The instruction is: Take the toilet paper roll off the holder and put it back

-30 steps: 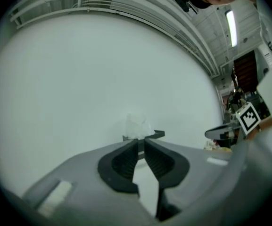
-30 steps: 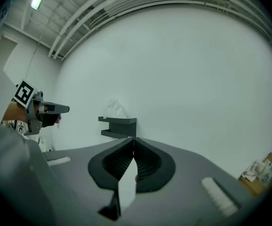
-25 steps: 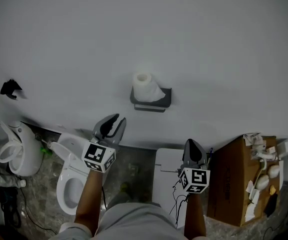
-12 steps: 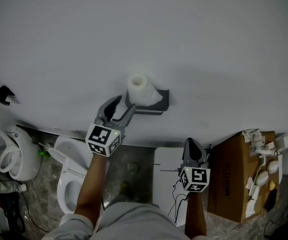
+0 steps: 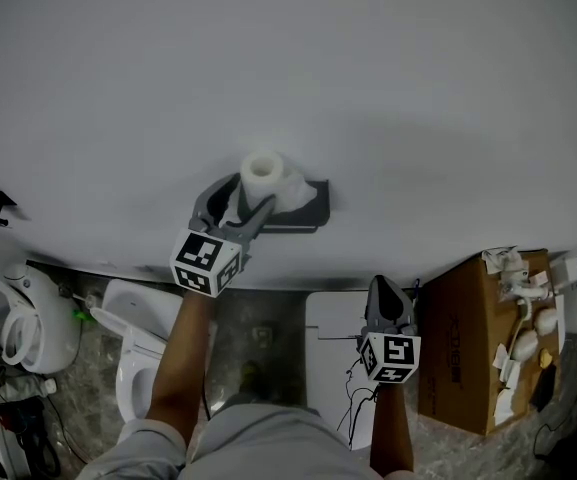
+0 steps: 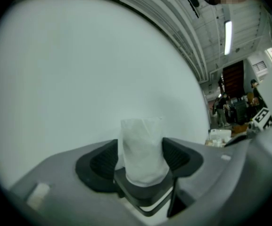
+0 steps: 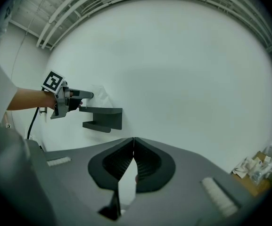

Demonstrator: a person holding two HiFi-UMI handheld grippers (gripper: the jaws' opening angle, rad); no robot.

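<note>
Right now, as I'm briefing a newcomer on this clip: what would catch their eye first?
A white toilet paper roll stands upright on a dark holder fixed to the bare white wall. The left tongs reach around it, jaws having just been opening, roll between the pads. The right tongs hang shut lower down to the right.

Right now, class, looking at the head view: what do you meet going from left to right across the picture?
far-left toilet → second toilet → toilet paper roll → right gripper → cardboard box
</note>
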